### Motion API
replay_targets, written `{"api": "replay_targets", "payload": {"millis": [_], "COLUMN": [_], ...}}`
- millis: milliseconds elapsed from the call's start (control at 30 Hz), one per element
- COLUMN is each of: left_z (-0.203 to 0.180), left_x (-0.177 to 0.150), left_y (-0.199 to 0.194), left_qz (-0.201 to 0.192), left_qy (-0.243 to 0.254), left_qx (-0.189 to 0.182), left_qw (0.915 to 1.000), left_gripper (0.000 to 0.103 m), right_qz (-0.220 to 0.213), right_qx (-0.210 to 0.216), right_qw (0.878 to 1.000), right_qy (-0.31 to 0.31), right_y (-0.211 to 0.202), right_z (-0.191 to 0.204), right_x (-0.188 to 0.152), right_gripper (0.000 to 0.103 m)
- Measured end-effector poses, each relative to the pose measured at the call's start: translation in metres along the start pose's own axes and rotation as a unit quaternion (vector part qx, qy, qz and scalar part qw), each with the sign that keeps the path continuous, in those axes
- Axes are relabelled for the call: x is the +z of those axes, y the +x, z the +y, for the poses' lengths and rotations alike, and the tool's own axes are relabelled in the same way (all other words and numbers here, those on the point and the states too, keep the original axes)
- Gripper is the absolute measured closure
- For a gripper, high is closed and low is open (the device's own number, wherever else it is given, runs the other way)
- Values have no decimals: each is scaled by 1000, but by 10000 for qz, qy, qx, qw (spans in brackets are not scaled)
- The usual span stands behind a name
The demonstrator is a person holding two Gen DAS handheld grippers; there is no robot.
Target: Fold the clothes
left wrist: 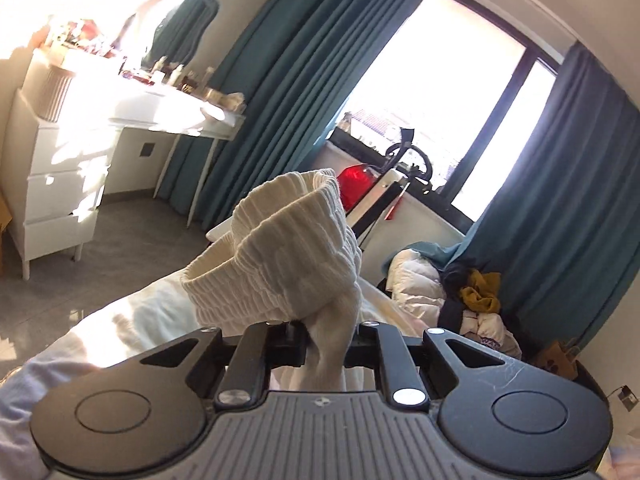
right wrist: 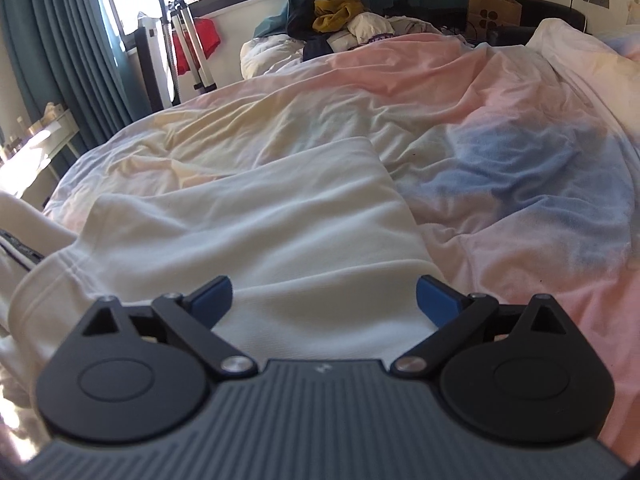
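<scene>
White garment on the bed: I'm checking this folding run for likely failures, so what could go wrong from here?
The left tongs pinch only a thin bunch of the white garment near its ribbed cuff, so it may slip free. The right tongs stand open above the cloth, so a pull from the left may drag and wrinkle the flat part. The rumpled bedcover could spoil a neat fold.

Sunlit window (left wrist: 432, 80), teal curtains (left wrist: 280, 80), white dresser (left wrist: 52, 184), grey floor (left wrist: 132, 248).
</scene>
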State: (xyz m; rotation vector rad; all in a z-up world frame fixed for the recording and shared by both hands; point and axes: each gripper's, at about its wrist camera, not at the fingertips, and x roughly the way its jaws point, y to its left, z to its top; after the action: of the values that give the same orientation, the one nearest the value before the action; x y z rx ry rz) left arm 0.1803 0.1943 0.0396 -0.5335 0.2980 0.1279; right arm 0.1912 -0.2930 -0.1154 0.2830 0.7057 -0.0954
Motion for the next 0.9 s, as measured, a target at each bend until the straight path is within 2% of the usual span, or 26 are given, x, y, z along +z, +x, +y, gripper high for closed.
{"api": "replay_targets", "payload": {"millis": [100,267,400,467,600,700,733,767,833,900], "left_z": [-76,-201,-277,-308,-344,-353,-354,-353,-345,-340], "left_x": [-4,-34,-84,-121,-212,-282,-302,-316,-333,-338], "left_y": [-10,-5,5,9,21,42,49,53,63,62], "left_qz": [-116,-45,62,160,548,1037,1210,1224,1021,944], "left_qy": [498,1132,1672,1991,2644,3227,3399,3543,3930,4145], "left_qx": [-321,-795,-1024,-1142,-1239,-1213,-1198,-1188,-1156,-1207], "left_qw": [9982,9904,9806,9732,9549,9329,9249,9195,9065,8971], "left_gripper": [88,89,89,89,89,89,89,89,88,88], "right_qz": [-39,-173,-299,-399,-619,-650,-600,-544,-426,-264], "right_qx": [18,-33,1,-22,-203,-161,-46,121,665,1150], "right_qw": [9999,9987,9944,9910,9816,9733,9699,9670,9580,9499], "right_qy": [166,471,1014,1280,1795,2197,2358,2485,2756,2893], "right_y": [-6,-16,-24,-29,-36,-34,-31,-28,-19,-10], "right_z": [-12,-38,-69,-87,-125,-150,-157,-161,-168,-166], "right_x": [7,19,28,33,40,40,38,37,35,35], "right_gripper": [3,3,3,3,3,3,3,3,3,3]}}
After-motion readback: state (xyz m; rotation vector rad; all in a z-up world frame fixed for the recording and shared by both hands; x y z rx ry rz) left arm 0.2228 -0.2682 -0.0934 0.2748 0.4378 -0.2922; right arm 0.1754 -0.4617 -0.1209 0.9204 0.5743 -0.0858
